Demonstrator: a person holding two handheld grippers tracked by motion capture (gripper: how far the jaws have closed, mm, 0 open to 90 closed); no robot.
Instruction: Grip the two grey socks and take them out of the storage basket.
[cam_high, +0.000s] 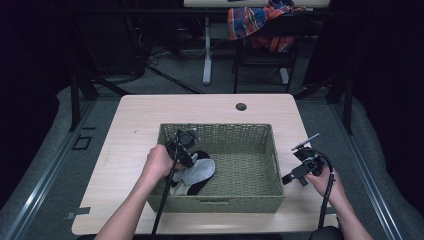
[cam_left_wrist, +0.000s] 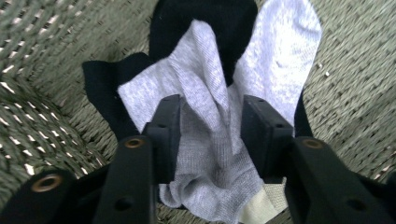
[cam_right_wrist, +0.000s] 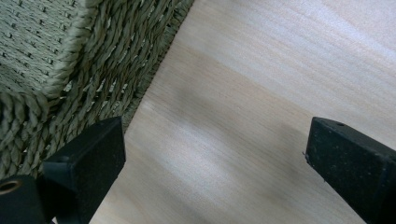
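in the near left corner of the woven basket, on the pale wooden counter: a small heap of socks, and the left claw lowered right into it. step in hand, by the look of it: taking hold of the grey sock so as to lift it out of the basket. jaws narrowed around a bunched ridge of the grey knit, cloth pinched up between the two black pads and touching both, so gripped or as good as gripped. next move, as a judgement: firm up the pinch, then raise straight up and clear of the basket wall, watching that the black sock underneath does not ride along; some risk of that, with the fabrics overlapping. appearance of the grey sock: light heathered grey, soft and thin, crumpled into folds near the pads, with a second grey piece spread flatter just beside it, possibly its mate. black sock lying under and behind both, dark and wrinkled, touching the basket floor. a strip of cream cloth peeking out at the near edge of the heap. right claw off to the right of the basket, over bare counter just beside the basket's outer wall, jaws wide and empty, nothing between them.
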